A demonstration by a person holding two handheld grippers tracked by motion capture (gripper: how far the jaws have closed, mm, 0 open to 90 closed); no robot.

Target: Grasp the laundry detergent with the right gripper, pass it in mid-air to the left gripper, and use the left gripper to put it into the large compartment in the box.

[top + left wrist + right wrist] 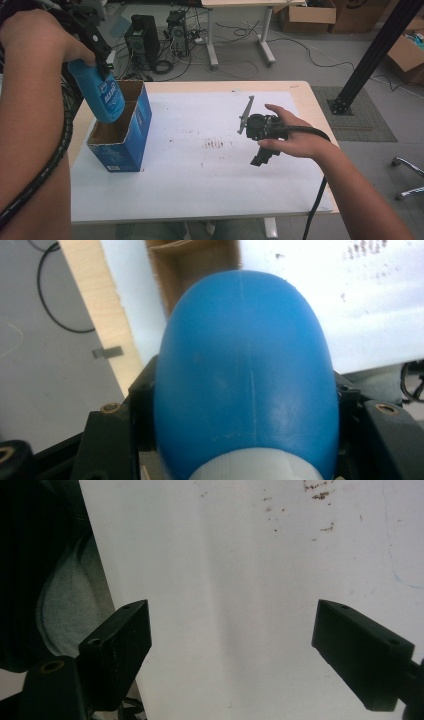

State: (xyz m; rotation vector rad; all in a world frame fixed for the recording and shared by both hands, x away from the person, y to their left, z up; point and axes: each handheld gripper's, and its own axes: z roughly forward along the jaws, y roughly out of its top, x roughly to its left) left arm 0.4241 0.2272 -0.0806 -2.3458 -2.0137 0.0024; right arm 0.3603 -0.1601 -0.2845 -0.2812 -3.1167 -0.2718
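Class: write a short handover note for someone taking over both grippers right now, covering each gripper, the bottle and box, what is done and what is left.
Left gripper: shut on the blue bottle, held in the air over the open blue box at the table's left.
Right gripper: open, nothing between its jaws, over the white table top.
Done: bottle gripped and lifted.
Left: whether it is going into the box or coming out cannot be told; finish that move, then release.

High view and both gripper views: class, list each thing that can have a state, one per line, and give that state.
Blue bottle: held in the air above the box, tilted.
Cardboard box: open at the top, upright on the table.
Left gripper: shut on the bottle.
Right gripper: open, nothing between its jaws, over the white table top.
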